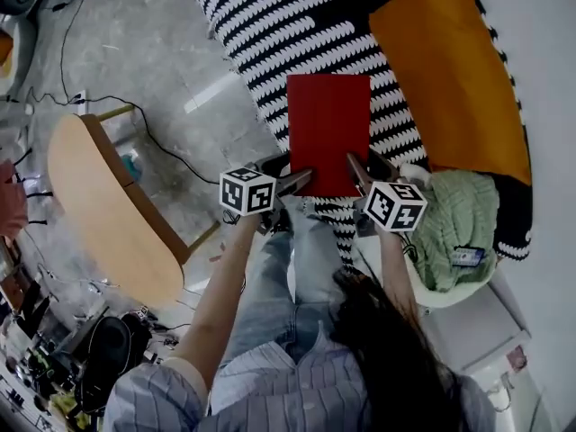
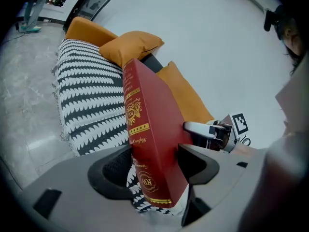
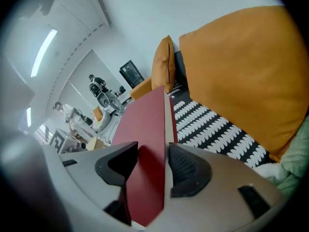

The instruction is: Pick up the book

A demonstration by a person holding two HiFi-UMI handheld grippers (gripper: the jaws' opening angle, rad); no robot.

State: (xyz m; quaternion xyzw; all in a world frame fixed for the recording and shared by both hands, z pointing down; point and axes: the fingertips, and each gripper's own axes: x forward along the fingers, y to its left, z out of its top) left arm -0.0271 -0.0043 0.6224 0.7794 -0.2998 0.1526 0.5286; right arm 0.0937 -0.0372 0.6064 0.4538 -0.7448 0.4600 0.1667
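A red hardback book (image 1: 328, 131) with gold print on its spine hangs in the air over the black-and-white patterned sofa cover (image 1: 297, 34), held flat between both grippers. My left gripper (image 1: 300, 180) is shut on the book's (image 2: 149, 139) spine side, near its lower left corner. On the other side my right gripper (image 1: 356, 173) is shut on the book's (image 3: 145, 163) page edge, near the lower right corner. In the left gripper view the right gripper (image 2: 205, 131) shows beyond the book.
Orange cushions (image 1: 450, 70) lie on the sofa to the right of the book. A green knitted cloth (image 1: 459, 223) sits by my right hand. A wooden stool (image 1: 108, 205) stands on the grey floor at left, with cables around it. People stand far off (image 3: 96, 88) in the room.
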